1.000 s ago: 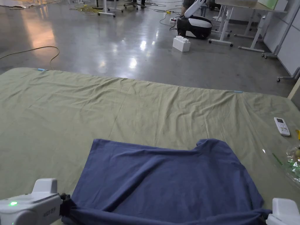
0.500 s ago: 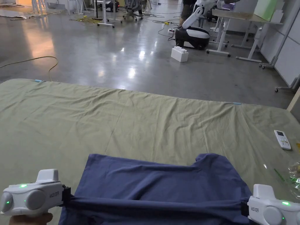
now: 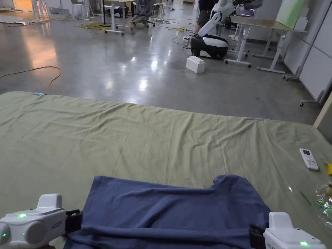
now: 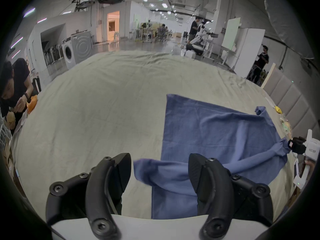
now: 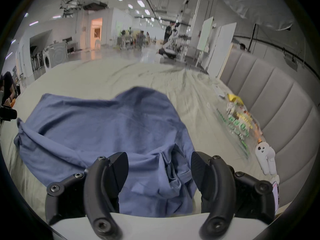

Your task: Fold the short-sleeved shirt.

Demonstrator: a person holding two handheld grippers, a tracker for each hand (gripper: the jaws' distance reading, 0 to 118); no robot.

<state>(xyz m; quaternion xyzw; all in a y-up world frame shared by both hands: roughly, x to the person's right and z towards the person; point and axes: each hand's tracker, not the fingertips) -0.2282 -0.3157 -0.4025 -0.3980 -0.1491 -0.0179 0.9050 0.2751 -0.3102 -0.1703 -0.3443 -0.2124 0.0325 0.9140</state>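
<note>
both grippers, left gripper [image 4: 159,171] and right gripper [image 5: 159,169], sit released with jaws spread at the near corners of the blue shirt [image 3: 175,210] on the green bed sheet [image 3: 146,139].

All three views face across the sheet [image 3: 162,136].

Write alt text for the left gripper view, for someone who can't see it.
A blue shirt lies on a pale green sheet, one loose edge between the open left gripper. The right gripper sits at the shirt's far side; people stand in the workshop behind.
</note>
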